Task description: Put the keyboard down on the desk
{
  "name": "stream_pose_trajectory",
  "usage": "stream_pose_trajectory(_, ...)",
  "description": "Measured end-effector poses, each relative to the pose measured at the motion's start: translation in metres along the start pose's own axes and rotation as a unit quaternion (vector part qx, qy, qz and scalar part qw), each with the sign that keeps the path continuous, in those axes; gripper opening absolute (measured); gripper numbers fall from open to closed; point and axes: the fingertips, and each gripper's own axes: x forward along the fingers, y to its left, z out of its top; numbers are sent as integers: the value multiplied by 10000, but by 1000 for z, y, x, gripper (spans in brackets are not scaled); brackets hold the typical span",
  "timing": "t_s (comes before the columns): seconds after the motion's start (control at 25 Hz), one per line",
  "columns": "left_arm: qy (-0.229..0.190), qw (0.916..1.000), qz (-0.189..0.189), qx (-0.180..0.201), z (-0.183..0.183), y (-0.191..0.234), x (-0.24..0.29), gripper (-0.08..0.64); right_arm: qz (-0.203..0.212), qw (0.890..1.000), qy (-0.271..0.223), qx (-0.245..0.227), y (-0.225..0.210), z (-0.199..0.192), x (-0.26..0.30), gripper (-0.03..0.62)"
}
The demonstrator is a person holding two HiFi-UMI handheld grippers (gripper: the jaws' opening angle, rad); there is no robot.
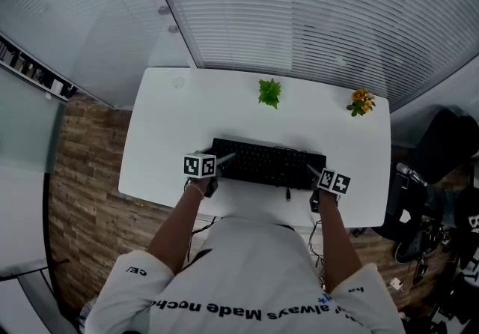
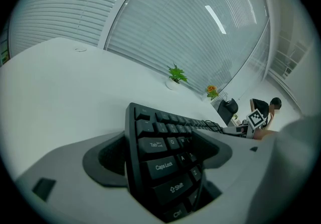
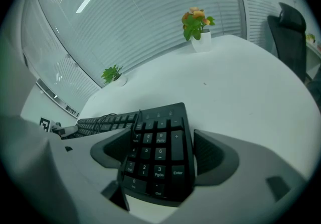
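A black keyboard (image 1: 269,162) lies flat on the white worktop (image 1: 168,138), close to its near edge and squarely in front of a person in a white shirt (image 1: 247,287), who holds a tool at each end of it. The left tool (image 1: 227,158) is released: the left gripper view shows its jaws standing wide with the Tab, Caps Lock and Shift end of the keyboard between them, one pad just beside the keyboard's dark side wall and the other clear of the keys. The right tool (image 1: 312,170) is slack too: in the right gripper view its jaws are spread to either side of the number-pad end, with the Enter key nearest the right-hand pad, which stands just off the keyboard's edge. A thin cable (image 1: 287,194) hangs at the keyboard's near side. Along the far edge of the worktop stand a small green plant (image 1: 269,92) and, well apart to the right, an orange-flowered plant (image 1: 361,102), both against pale window blinds (image 1: 314,10). Wood-patterned floor (image 1: 82,198) shows at the left, a dark chair (image 1: 445,141) at the right
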Motion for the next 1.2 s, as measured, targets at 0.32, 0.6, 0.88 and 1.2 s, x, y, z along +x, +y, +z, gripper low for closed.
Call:
stream_pose_trajectory(0.32,141,9991,339,197,-8,6,3,396,-242,9994,-106,-241,2,6,-2,380)
stream_pose_trajectory(0.6,235,9967,714,319,-9,9,5,400,-298,9989,-143,-320,0,4,-3,373)
stream_pose_trajectory(0.88,341,9899,1203,669,-11,16,4,402,-305,9985,-219,-402,4,6,-4,370)
stream_pose_trajectory(1.2,215,9849,1385,1013,-3,11,-5,401,-466,9957,-439,-671,-1,9,-15,334)
